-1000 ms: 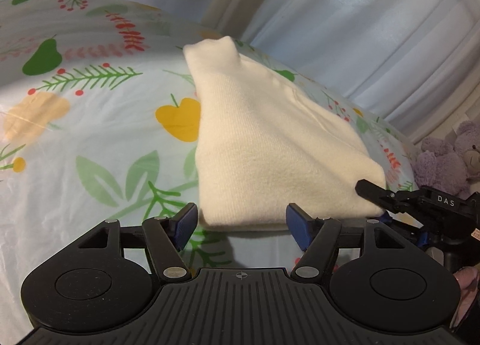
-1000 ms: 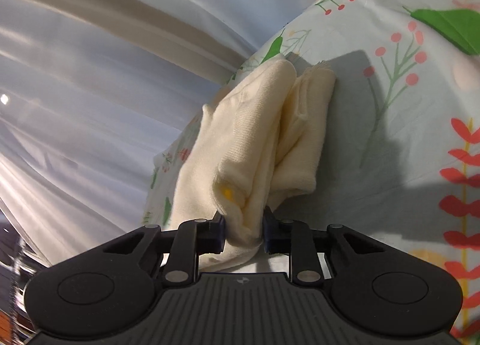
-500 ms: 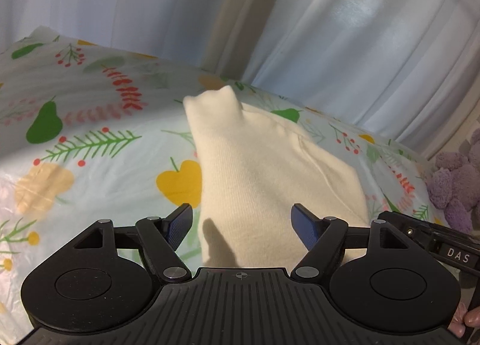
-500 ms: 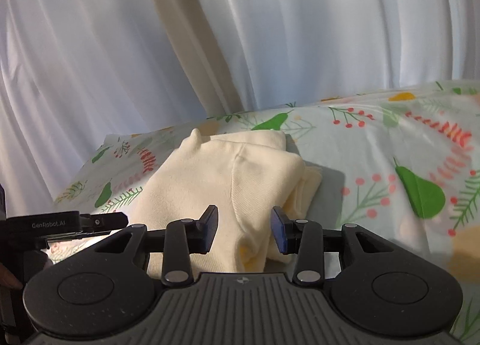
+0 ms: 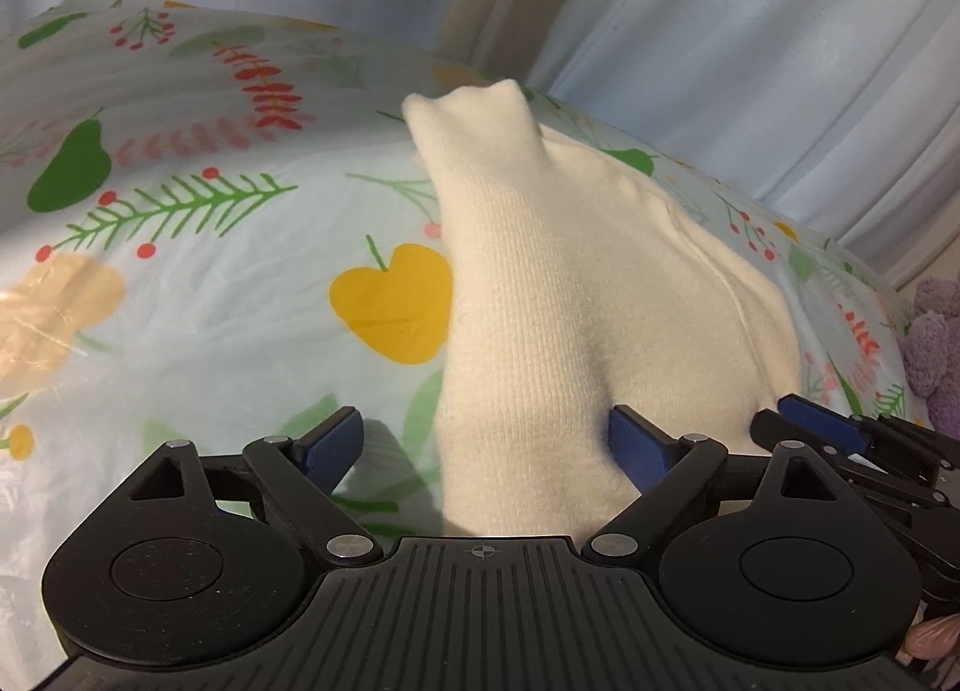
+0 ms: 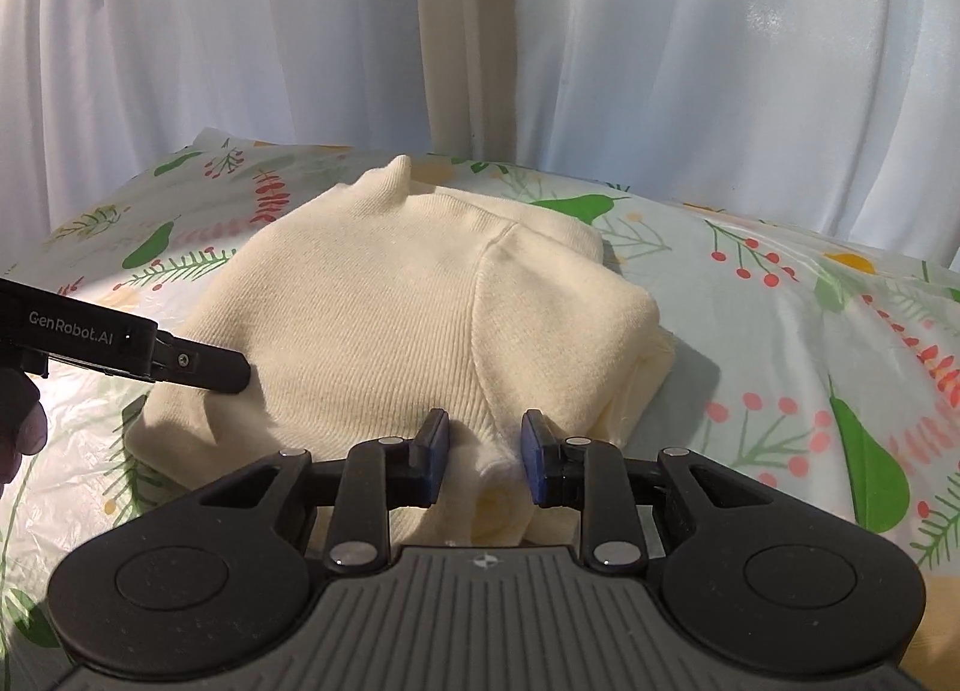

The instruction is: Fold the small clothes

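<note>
Left wrist view: the left gripper (image 5: 485, 439) is sitting with its blue-padded jaws spread wide, gripping nothing. The folded cream ribbed-knit garment (image 5: 576, 295) is lying between them and running away toward 12 o'clock; its near edge is passing under the gripper body. It is resting on a white plastic sheet printed with pears, leaves and red berries (image 5: 180, 283). At 3 o'clock the right gripper (image 5: 840, 439) is entering the frame beside the garment's right edge. A purple plush toy (image 5: 936, 343) is showing at the far right edge. Pale curtains (image 5: 750, 30) are hanging behind.

Right wrist view: the right gripper (image 6: 485, 460) is holding its jaws at a narrow gap, pads straddling a raised seam fold at the garment's (image 6: 390, 319) near edge; whether the pads are touching the cloth, cannot tell. At 9 o'clock one black finger of the left gripper (image 6: 204, 370) is pressing onto the garment's left side. The printed sheet (image 6: 780, 331) is extending to 3 o'clock.
</note>
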The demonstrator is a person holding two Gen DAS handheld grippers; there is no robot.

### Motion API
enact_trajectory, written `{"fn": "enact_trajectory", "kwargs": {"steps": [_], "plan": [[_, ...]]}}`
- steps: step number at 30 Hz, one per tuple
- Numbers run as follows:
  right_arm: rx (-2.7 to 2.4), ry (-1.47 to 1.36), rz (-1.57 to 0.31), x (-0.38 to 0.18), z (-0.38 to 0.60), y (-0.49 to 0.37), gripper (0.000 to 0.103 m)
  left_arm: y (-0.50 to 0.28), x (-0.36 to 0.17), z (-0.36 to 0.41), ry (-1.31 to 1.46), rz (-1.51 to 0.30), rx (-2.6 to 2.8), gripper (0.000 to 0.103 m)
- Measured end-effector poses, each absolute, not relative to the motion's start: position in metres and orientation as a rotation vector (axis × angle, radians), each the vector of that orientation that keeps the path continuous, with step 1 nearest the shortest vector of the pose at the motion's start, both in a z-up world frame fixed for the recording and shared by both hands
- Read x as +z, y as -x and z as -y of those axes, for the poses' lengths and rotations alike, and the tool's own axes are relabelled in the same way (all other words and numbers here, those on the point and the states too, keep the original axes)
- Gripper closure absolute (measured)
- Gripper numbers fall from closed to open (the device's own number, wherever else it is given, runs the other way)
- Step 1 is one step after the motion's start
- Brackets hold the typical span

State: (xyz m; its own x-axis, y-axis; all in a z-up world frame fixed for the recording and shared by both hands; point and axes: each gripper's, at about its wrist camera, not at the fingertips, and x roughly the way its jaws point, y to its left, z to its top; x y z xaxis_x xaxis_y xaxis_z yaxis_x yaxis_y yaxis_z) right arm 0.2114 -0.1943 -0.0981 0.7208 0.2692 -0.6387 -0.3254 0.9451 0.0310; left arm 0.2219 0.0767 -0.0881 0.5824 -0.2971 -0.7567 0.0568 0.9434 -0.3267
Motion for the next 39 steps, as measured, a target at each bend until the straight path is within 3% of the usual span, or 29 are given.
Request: {"fn": "enact_trajectory", "kwargs": {"steps": [28, 30, 32, 39], "plan": [[0.341, 0.258, -0.637, -0.100, 0.183, -0.199, 0.077, -0.189, -0.087, -0.083, 0.214, -0.981, -0.080, 0.003], [0.304, 0.199, -0.659, -0.091, 0.189, -0.197, 0.067, -0.179, -0.082, -0.087, 0.218, -0.969, -0.069, 0.003], [0.261, 0.108, -0.681, -0.086, 0.201, -0.196, 0.046, -0.167, -0.075, -0.092, 0.225, -0.950, -0.057, 0.003], [0.282, -0.335, -0.767, -0.090, 0.253, -0.222, 0.045, -0.144, -0.058, -0.095, 0.286, -0.902, -0.047, 0.003]]}}
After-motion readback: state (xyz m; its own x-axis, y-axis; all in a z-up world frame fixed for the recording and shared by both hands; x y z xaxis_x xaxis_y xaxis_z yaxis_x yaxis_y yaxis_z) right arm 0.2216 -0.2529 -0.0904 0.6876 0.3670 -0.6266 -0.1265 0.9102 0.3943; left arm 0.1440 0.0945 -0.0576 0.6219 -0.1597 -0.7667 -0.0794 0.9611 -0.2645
